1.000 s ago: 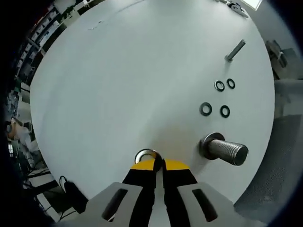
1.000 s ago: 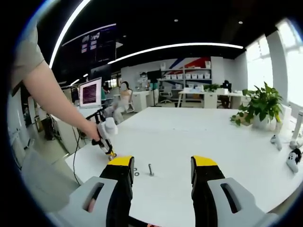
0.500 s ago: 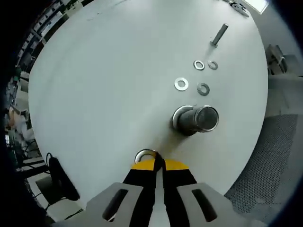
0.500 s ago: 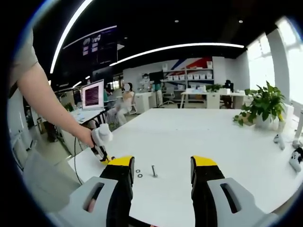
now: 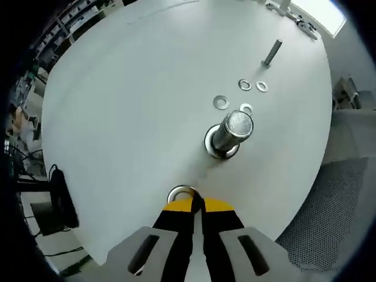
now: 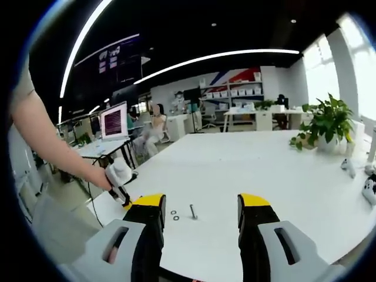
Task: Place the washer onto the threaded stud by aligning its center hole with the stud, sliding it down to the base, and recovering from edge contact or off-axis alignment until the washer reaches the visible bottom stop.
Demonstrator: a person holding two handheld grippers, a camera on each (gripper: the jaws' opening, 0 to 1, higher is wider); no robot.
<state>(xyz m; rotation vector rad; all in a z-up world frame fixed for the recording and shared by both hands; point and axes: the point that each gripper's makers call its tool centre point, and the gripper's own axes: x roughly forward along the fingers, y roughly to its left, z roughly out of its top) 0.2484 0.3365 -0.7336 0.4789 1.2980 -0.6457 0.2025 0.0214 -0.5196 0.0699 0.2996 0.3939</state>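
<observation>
Left gripper view — the left gripper (image 5: 192,202), with yellow-tipped black jaws, is clenched on a shiny steel ring washer (image 5: 181,192), pinching its near edge so that the ring juts out just past the jaw tips. The washer hangs over the round white table (image 5: 135,88), apart from the large threaded steel stud (image 5: 233,130), which stands upright on its wide round base flange (image 5: 214,147) ahead and to the right of the jaws. The stud's flat top faces the camera. Beyond the stud four small loose steel washers (image 5: 221,102) lie flat on the table, one of them just beside the stud's top, and farther on lies a slim steel bolt (image 5: 271,53). At the far table edge sits some small metal hardware (image 5: 296,16), too small to identify. A grey mesh surface (image 5: 326,211) shows off the table's right edge.

Right gripper view — the right gripper (image 6: 200,211) is released, its two yellow-tipped jaws standing well apart with nothing between them. Between them, on the white table (image 6: 282,170), lie the slim bolt (image 6: 192,212) and small washers (image 6: 174,215). At left a person's bare forearm (image 6: 50,150) reaches to a hand (image 6: 117,175) holding the left gripper at the table's near edge. A green potted plant (image 6: 323,126) stands at the far right of the table.
</observation>
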